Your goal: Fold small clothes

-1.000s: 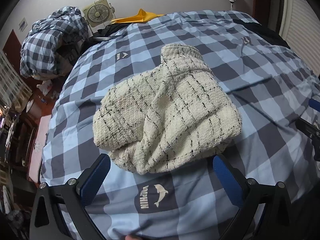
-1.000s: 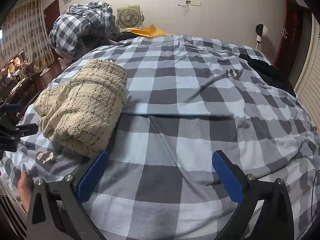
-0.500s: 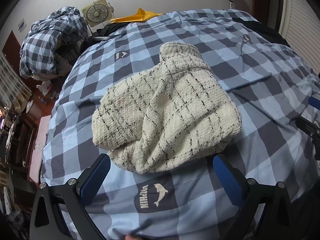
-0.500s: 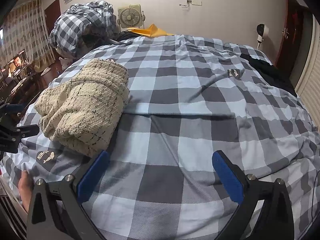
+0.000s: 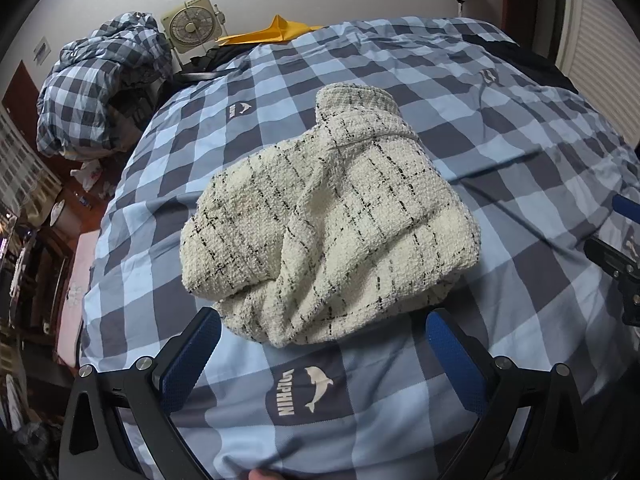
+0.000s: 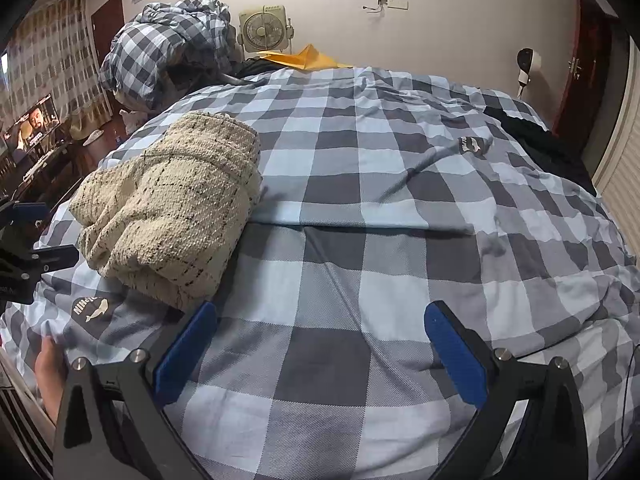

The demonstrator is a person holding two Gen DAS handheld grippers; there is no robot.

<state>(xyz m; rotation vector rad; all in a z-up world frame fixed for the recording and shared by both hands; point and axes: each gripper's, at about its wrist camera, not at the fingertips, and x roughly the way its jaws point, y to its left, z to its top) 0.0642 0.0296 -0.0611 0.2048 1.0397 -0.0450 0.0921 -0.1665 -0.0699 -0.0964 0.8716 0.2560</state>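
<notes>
A cream knit garment with thin black check lines (image 5: 332, 232) lies in a folded bundle on the blue checked bed cover (image 5: 520, 160). It also shows at the left in the right wrist view (image 6: 172, 208). My left gripper (image 5: 320, 356) is open and empty, just short of the bundle's near edge, not touching it. My right gripper (image 6: 320, 344) is open and empty over bare cover to the right of the bundle. The left gripper's body shows at the left edge of the right wrist view (image 6: 24, 252).
A heap of checked bedding (image 5: 100, 84) and a small fan (image 5: 192, 28) stand at the far left of the bed. A yellow item (image 5: 276, 30) lies at the bed's far end. Dark clothing (image 6: 540, 140) lies at the far right. Furniture and clutter lie left of the bed.
Both grippers stay open and nearly still. The bundle has not moved.
</notes>
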